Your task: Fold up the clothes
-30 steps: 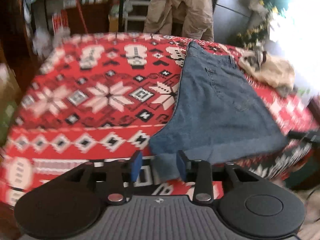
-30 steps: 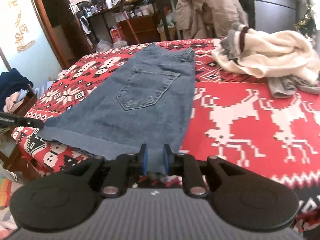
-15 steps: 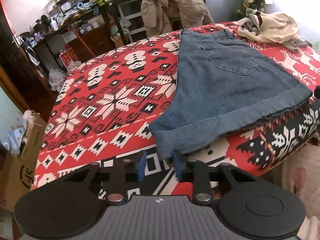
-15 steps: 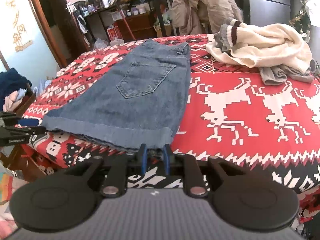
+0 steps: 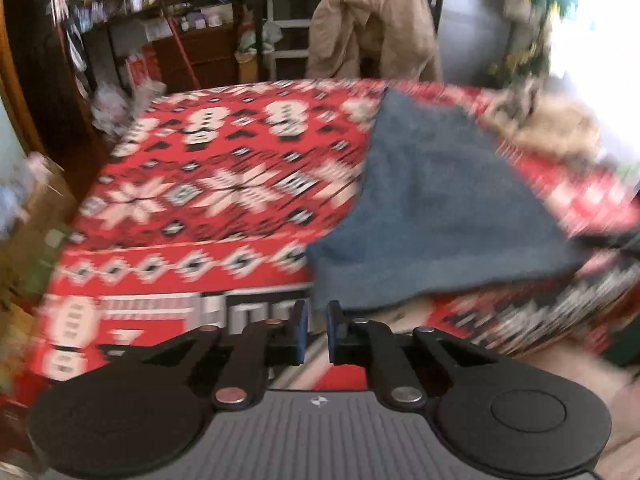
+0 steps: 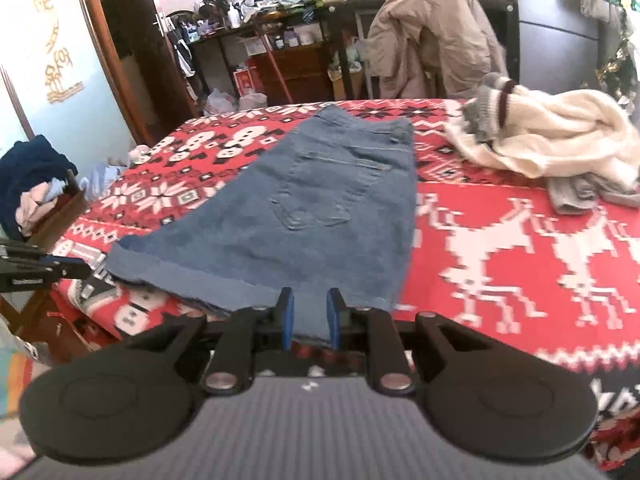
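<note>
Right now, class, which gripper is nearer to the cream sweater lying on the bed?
The right gripper. It sits at the shorts' hem corner on the sweater's side; the left gripper is at the opposite hem corner, with the shorts between.

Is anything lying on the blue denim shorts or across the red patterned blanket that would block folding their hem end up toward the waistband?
Nothing visible does. The blue denim shorts lie flat on the red patterned blanket with nothing on top. The cream knitted sweater pile sits apart, off to their right. The right gripper is at the hem.
</note>
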Demonstrator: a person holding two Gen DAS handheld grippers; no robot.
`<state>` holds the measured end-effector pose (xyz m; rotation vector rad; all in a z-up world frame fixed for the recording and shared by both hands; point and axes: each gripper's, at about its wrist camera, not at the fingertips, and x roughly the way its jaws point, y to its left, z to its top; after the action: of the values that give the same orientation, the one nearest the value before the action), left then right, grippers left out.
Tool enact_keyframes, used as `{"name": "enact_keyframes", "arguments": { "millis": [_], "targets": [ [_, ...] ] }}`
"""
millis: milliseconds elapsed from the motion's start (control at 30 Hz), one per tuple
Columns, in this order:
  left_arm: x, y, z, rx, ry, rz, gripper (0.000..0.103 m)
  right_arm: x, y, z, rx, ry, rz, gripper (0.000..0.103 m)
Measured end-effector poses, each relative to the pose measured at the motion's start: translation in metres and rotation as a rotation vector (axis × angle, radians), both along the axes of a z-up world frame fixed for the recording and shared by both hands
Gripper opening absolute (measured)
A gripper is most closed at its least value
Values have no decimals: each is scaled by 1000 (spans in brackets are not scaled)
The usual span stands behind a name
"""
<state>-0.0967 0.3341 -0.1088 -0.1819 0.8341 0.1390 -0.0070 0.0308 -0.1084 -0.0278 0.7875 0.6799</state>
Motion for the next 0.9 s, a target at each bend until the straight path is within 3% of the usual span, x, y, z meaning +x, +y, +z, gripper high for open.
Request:
{"name": "enact_keyframes", "arguments": {
  "millis": [100, 267, 367, 433, 700, 767, 900],
  "targets": [
    [16, -15, 1, -128, -58, -23, 9, 0, 25, -5, 30, 12, 3, 8],
    [47, -51, -31, -92, -24, -94, 7, -15, 65, -16, 61, -27, 17, 8],
    [53, -54, -44, -42, 2, -95, 4, -20, 78, -28, 30, -28, 16, 8],
    [50, -44, -43, -63, -8, -79, 3, -21, 81, -39, -10, -29, 14, 8],
    [30, 15, -38, -6, -15, 55, 5, -8, 33, -41, 7, -2, -60, 3],
    [28, 25, -44, 45, 12, 93, 5, -4, 22, -41, 9, 2, -82, 2],
    [21, 41, -46, 18, 30, 114, 5, 3, -1, -39, 11, 12, -127, 0]
  ]
}}
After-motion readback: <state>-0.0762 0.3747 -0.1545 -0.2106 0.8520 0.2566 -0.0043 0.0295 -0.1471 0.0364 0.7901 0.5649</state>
